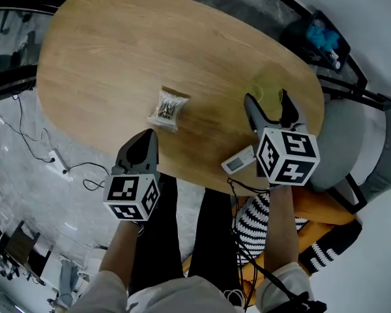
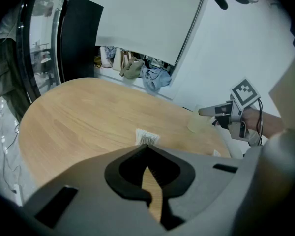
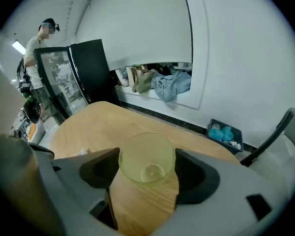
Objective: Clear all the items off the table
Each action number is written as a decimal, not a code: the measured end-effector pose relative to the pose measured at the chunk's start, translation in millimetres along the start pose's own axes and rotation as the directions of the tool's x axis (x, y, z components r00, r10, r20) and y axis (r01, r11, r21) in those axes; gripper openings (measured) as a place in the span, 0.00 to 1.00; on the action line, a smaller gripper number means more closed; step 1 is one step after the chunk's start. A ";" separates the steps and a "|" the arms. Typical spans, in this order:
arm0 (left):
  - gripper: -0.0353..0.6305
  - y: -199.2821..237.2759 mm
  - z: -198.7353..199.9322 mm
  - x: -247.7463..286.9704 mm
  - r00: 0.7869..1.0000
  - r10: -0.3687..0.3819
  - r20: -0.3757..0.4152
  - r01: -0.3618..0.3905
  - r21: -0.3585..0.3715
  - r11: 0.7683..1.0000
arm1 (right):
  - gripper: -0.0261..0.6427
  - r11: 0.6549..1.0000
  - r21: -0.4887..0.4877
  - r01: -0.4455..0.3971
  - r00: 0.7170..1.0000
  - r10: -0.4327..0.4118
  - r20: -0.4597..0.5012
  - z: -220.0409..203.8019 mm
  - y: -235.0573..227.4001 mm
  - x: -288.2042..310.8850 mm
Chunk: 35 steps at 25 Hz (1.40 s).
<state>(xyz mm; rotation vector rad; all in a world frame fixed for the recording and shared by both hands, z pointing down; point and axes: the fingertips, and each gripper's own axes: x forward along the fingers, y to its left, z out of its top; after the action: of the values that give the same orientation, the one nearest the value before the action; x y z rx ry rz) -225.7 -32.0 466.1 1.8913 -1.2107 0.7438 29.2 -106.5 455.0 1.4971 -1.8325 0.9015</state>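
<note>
fingers (image 3: 196, 173) of the right gripper (image 1: 268, 102) stand spread wide, one on each side of the cup (image 3: 147, 164); no pinch on its wall is visible. fingers (image 2: 125, 171) of the left gripper (image 2: 146, 148) are closed on nothing, tips meeting, poised over the near edge of the worktop (image 1: 117, 57).

largest element: the oval wooden worktop. next, the cup, a clear yellow-green tumbler, upright, toward the right end of the worktop. then the packet (image 1: 168, 109), a small clear bag with dark contents, lying flat near the middle, its long axis running roughly away from the person. smallest, the white handheld device (image 1: 238, 161), at the near edge just beside the right gripper's marker cube.

governing relation: the cup sits between the right fingers, at or just ahead of their tips, so the right hand is much the nearer; by judgement, closing there should take it. the packet lies just ahead of the left fingertips, slightly to their right.
</note>
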 end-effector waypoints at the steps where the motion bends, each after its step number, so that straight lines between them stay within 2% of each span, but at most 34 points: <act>1: 0.06 -3.5 0.3 -0.4 1.000 -0.003 0.000 0.003 0.004 1.000 | 0.60 1.000 0.003 0.002 1.000 -0.002 0.003 -1.1 -2.2 -3.8; 12: 0.06 -64.4 7.4 1.6 0.998 -0.066 0.013 0.065 0.092 0.994 | 0.60 0.994 0.094 0.057 0.997 -0.061 0.039 -25.2 -53.6 -61.6; 20: 0.06 -136.1 6.7 2.1 0.991 -0.134 -0.007 0.133 0.185 0.974 | 0.60 0.975 0.187 0.117 0.989 -0.133 0.071 -53.3 -109.9 -124.7; 28: 0.06 -228.6 -9.5 17.3 0.975 -0.216 -0.049 0.220 0.302 0.928 | 0.60 0.930 0.304 0.207 0.968 -0.239 0.071 -117.5 -188.7 -186.8; 35: 0.06 -284.5 -30.1 35.0 0.956 -0.269 -0.113 0.292 0.374 0.880 | 0.60 0.877 0.395 0.273 0.946 -0.319 0.054 -166.6 -239.6 -220.3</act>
<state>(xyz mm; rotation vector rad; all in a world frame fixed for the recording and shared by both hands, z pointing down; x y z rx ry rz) 47.6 51.7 429.2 2.2887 -0.7620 0.9188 310.4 122.7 408.8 2.0486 -1.4953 1.0780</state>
